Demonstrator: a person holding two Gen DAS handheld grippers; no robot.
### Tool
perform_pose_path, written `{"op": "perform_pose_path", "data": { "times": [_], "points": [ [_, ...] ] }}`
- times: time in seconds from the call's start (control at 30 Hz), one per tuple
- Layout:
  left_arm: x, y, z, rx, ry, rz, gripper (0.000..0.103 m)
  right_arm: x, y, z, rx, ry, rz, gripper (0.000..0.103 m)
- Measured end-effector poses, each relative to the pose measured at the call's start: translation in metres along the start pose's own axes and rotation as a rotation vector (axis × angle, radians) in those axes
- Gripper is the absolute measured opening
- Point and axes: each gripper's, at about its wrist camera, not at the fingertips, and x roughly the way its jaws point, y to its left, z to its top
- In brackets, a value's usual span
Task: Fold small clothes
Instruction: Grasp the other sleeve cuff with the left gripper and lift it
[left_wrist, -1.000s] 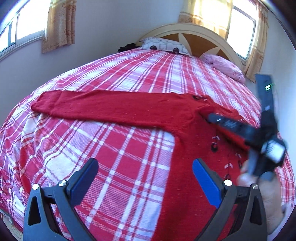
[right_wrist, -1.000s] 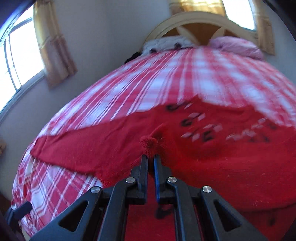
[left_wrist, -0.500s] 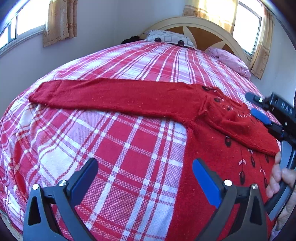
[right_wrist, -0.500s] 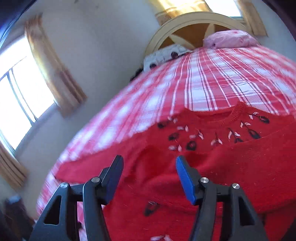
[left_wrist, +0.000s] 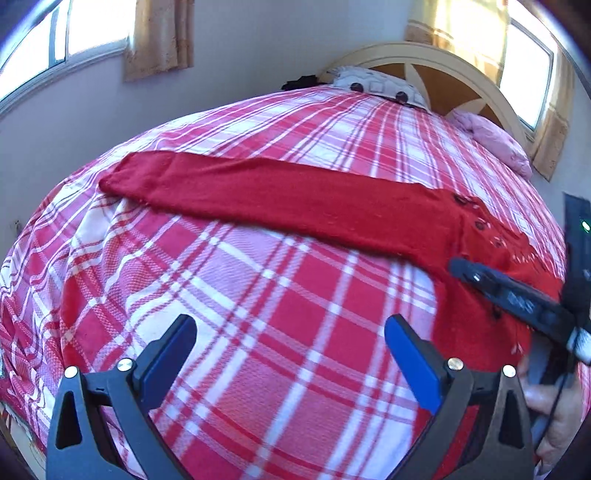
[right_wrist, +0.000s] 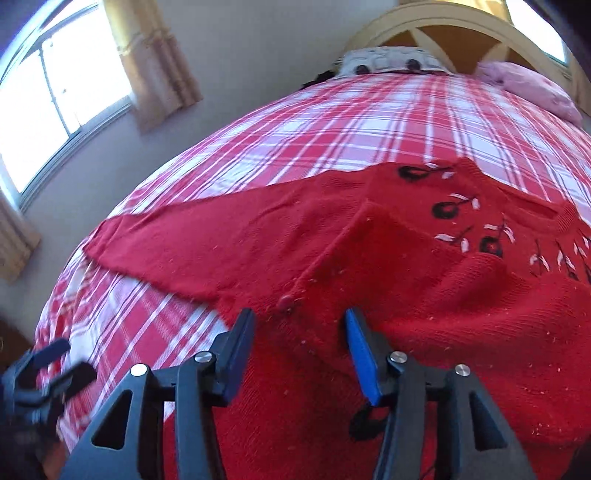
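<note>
The bed (left_wrist: 258, 369) carries a red-and-white plaid cover and fills both views; a cream headboard (left_wrist: 436, 62) stands at its far end. Two pillows lie against the headboard: a patterned white pillow (right_wrist: 388, 61) and a pink pillow (right_wrist: 532, 88) to its right.

The red sweater (right_wrist: 443, 314) lies spread on the bed. One sleeve (left_wrist: 266, 195) extends flat to the left across the plaid cover. The other sleeve (right_wrist: 369, 258) is folded over the body of the sweater, its cuff at the near end. Black and white embroidery (right_wrist: 448, 210) marks the chest area.

The left tool (left_wrist: 290, 360) hovers over bare plaid cover, left of the sweater body, with its jaws wide apart and holding nothing.

The right tool (right_wrist: 299, 350) sits over the folded sleeve's cuff, jaws apart and gripping nothing.
</note>
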Motion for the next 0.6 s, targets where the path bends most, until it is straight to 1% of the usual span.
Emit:
{"op": "perform_pose_path", "data": {
  "times": [0.03, 0.07, 0.13, 0.17, 0.2, 0.27, 0.33, 0.4, 0.43, 0.47, 0.5, 0.6],
  "points": [
    [0.0, 0.005, 0.002, 0.003, -0.007, 0.018, 0.103, 0.001, 0.003, -0.001, -0.027, 0.005, 0.018, 0.063],
    [0.001, 0.008, 0.003, 0.003, -0.013, 0.03, 0.103, 0.0, 0.008, -0.003, -0.059, 0.008, 0.016, 0.065],
    [0.002, 0.022, 0.01, -0.018, -0.023, 0.05, 0.103, -0.001, 0.015, -0.005, -0.069, -0.007, -0.014, 0.065],
    [0.002, 0.03, 0.015, -0.038, -0.028, 0.06, 0.103, -0.005, 0.013, -0.007, -0.057, -0.033, -0.026, 0.065],
    [0.002, 0.039, 0.02, -0.065, -0.035, 0.07, 0.103, -0.009, 0.01, -0.007, -0.041, -0.056, -0.032, 0.065],
    [0.003, 0.067, 0.033, -0.152, -0.059, 0.09, 0.103, -0.021, -0.001, -0.008, 0.008, -0.126, -0.035, 0.065],
    [0.005, 0.095, 0.045, -0.239, -0.081, 0.106, 0.103, -0.026, -0.009, -0.008, 0.041, -0.163, -0.031, 0.065],
    [0.009, 0.124, 0.058, -0.334, -0.091, 0.122, 0.102, -0.026, -0.012, -0.008, 0.059, -0.165, -0.035, 0.065],
    [0.012, 0.133, 0.062, -0.365, -0.088, 0.119, 0.102, -0.024, -0.012, -0.007, 0.064, -0.156, -0.038, 0.065],
    [0.015, 0.141, 0.065, -0.392, -0.086, 0.115, 0.099, -0.021, -0.013, -0.007, 0.066, -0.142, -0.043, 0.065],
    [0.018, 0.147, 0.068, -0.414, -0.085, 0.112, 0.096, -0.018, -0.012, -0.007, 0.065, -0.131, -0.047, 0.065],
    [0.027, 0.158, 0.076, -0.451, -0.092, 0.102, 0.092, -0.016, -0.009, -0.007, 0.053, -0.117, -0.053, 0.065]
  ]
}}
